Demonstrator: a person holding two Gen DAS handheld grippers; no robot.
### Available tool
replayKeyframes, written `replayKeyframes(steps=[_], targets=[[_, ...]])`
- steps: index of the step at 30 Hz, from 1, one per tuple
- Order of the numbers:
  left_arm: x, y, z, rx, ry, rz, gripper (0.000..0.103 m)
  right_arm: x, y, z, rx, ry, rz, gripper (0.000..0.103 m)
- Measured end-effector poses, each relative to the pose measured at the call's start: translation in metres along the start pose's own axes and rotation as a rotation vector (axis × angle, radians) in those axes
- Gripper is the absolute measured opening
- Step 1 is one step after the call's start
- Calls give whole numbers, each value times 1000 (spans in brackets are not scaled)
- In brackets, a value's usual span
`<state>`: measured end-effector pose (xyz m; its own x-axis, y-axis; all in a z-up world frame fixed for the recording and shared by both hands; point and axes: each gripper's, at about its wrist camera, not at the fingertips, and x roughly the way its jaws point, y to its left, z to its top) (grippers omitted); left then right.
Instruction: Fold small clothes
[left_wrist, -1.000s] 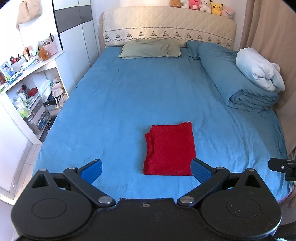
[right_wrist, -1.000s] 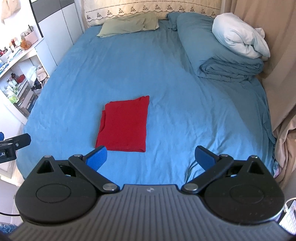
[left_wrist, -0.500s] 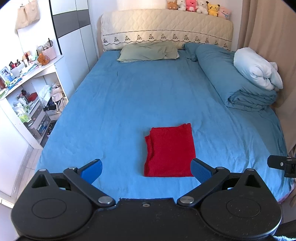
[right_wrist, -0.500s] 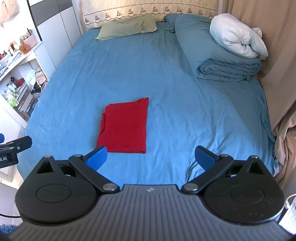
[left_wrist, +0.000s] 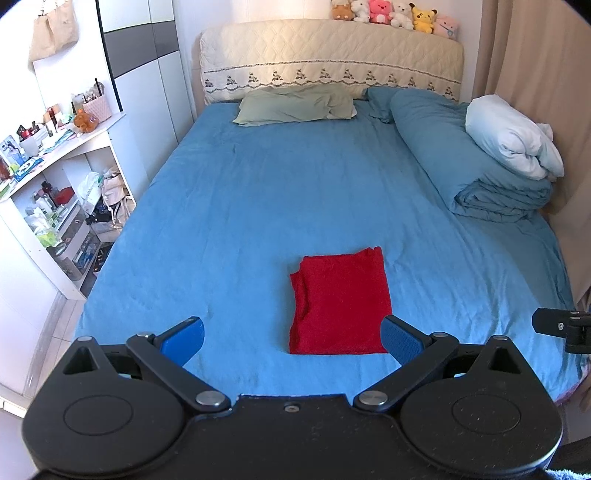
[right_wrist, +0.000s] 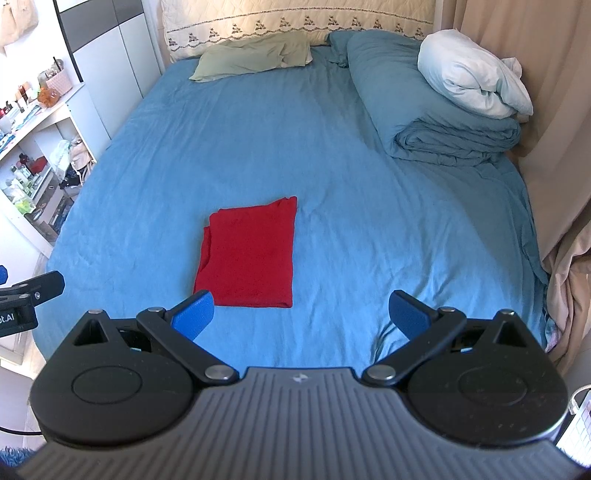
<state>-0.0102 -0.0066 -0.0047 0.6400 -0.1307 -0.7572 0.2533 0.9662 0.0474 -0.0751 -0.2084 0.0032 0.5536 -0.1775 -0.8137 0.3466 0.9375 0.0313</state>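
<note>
cloth first: your red garment (left_wrist: 340, 302) lies folded flat on the blue bed sheet (left_wrist: 258, 206), near the foot edge, long axis running 6 to 12 o'clock. from your left gripper (left_wrist: 291, 338) it sits at about 1 o'clock, just ahead of the blue pads. from your right gripper (right_wrist: 301, 312) it's at roughly 11 o'clock. both sets of jaws stand wide apart, holding nothing. your left looks the nearer one, so any last fold likely starts from the near short edge.
</note>
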Motion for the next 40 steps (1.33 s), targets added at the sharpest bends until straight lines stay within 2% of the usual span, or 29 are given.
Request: replayKeyframes(steps=[18, 40], targets=[[3, 5, 2, -8, -3, -1, 103, 3, 5, 6, 6, 2, -7, 103], [-3, 7, -1, 4, -56, 5, 103, 7, 10, 10, 18, -1, 4, 103]])
